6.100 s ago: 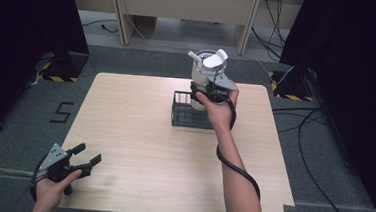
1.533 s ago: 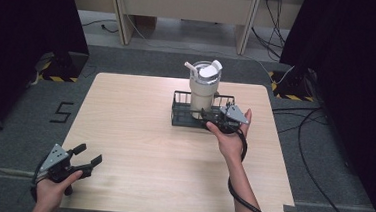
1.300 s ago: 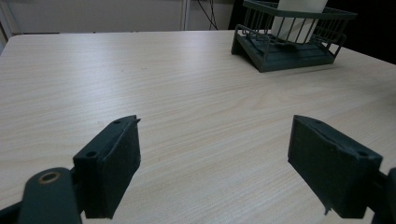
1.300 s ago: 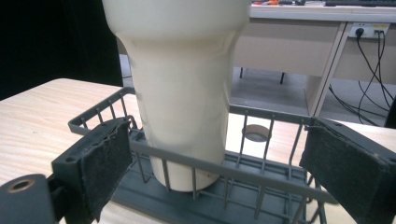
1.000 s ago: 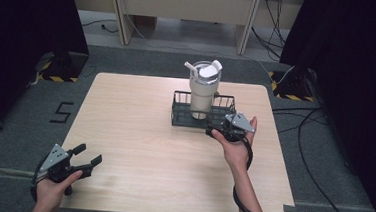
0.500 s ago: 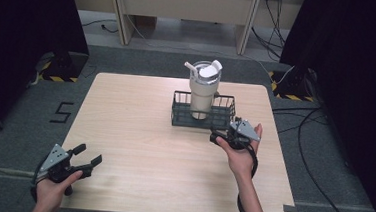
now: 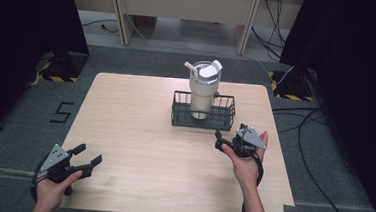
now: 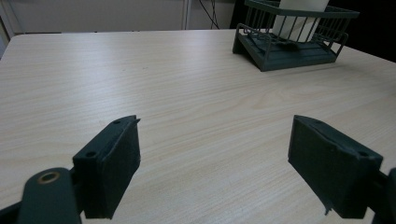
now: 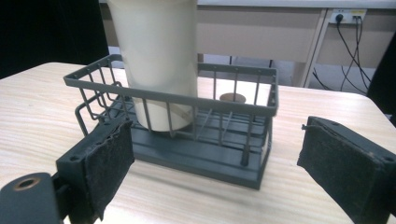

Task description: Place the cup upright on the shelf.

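Right gripper [image 7: 227,140]: jaws wide apart, holding nothing, aimed at the basket [image 7: 202,122] just beyond them. Left gripper [image 7: 86,157]: jaws wide apart, holding nothing, at the near left corner of the bench [image 7: 134,132], well apart from the basket. The basket sits at far centre. A tumbler [image 7: 201,89] stands upright inside it.

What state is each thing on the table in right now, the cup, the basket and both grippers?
Cup: upright in the basket, lid on, straw sticking up.
Basket: flat on the table, holding the cup.
Left gripper: open, empty, near the table's front left corner.
Right gripper: open, empty, just short of the basket.
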{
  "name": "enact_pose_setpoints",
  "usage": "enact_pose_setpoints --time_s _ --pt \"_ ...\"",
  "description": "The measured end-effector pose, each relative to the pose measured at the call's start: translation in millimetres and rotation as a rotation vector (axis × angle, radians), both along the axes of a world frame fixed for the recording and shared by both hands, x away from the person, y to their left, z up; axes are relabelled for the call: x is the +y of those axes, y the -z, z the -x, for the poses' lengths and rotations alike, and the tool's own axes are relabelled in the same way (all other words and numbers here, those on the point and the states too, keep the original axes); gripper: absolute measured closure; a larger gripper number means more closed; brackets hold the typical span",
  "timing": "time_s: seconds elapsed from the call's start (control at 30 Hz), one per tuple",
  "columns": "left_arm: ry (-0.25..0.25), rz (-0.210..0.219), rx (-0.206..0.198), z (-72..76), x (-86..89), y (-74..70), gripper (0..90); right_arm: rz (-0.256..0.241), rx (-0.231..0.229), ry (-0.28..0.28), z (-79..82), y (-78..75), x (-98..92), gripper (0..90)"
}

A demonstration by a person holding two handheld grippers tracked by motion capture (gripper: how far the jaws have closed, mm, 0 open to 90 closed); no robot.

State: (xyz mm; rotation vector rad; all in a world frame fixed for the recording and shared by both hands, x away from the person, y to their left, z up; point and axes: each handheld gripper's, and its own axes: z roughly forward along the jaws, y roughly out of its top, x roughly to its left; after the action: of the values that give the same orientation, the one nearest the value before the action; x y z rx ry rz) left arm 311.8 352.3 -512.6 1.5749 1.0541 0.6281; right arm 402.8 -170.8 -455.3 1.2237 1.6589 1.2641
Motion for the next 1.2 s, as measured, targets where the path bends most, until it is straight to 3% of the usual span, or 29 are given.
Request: enact_pose_setpoints --time_s 1.2 --pt "-0.006 0.002 0.003 -0.6 0.1 0.7 16.1 -0.014 0.04 0.111 40.8 27.5 -45.9 11.9"
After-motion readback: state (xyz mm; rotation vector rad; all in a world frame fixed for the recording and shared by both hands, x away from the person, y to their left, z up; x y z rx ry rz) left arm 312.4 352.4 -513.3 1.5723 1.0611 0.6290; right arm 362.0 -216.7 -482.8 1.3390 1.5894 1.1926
